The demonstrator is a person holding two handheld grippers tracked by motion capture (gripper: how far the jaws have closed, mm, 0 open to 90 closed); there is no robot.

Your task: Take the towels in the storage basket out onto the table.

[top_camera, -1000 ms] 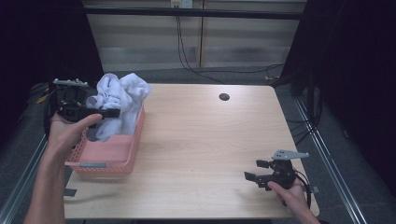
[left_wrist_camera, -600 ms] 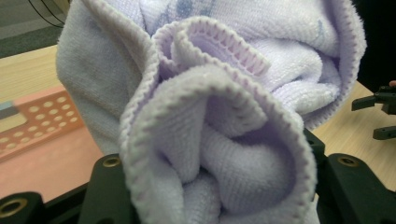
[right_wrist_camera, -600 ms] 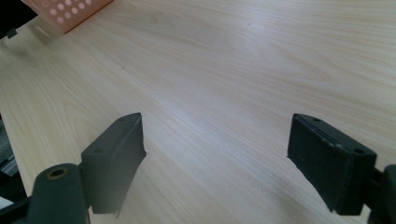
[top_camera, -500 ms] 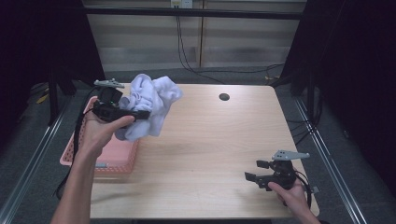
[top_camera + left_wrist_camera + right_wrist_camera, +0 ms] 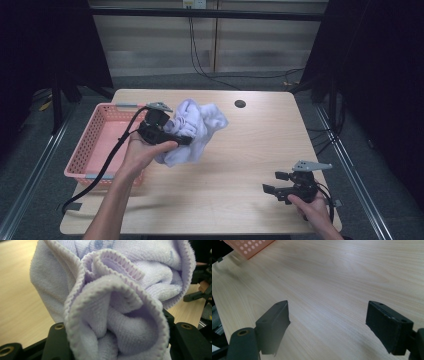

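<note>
The left gripper (image 5: 172, 134) grips the bunched towel (image 5: 197, 131), probably clear of the table (image 5: 240, 165), with the open right gripper (image 5: 274, 182) at four o'clock.

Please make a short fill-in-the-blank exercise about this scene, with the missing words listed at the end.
1. The left gripper is shut on a pale purple ____.
2. The basket at the left side of the table is ____ in colour.
3. The right gripper has its jaws ____, with nothing between them.
4. The towel is held above the ____, not over the basket.

Missing words: towel; pink; open; table
</note>
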